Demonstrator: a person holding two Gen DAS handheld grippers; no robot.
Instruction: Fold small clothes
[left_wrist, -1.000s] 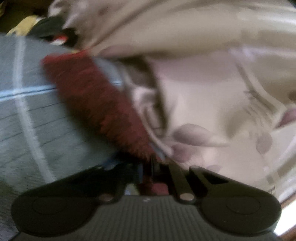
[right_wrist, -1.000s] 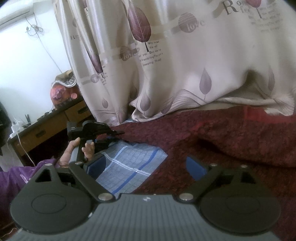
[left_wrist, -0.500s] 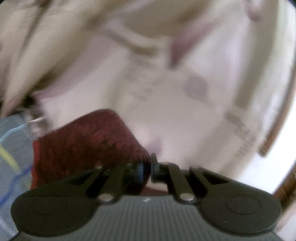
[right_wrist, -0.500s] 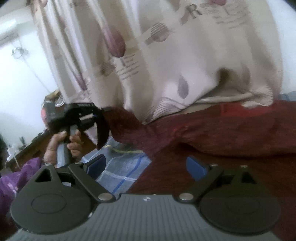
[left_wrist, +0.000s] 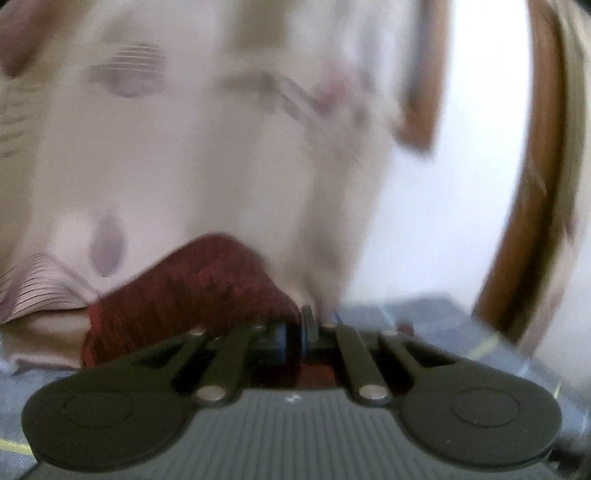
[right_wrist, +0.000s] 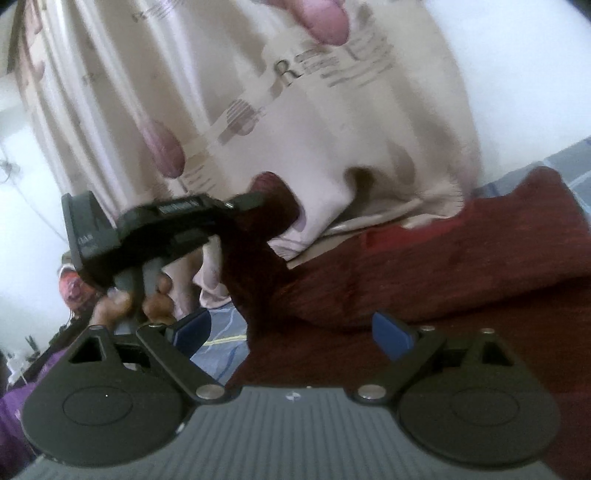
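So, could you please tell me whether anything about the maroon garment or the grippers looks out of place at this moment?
Nothing stands out. The left gripper is shut on a corner of the maroon garment and holds it lifted in front of the curtain, the rest lying rumpled mid-fold. The right gripper hangs open above the cloth.

A large letter "R" is printed on the beige curtain (right_wrist: 288, 70); the small print beside it is too blurred to read.
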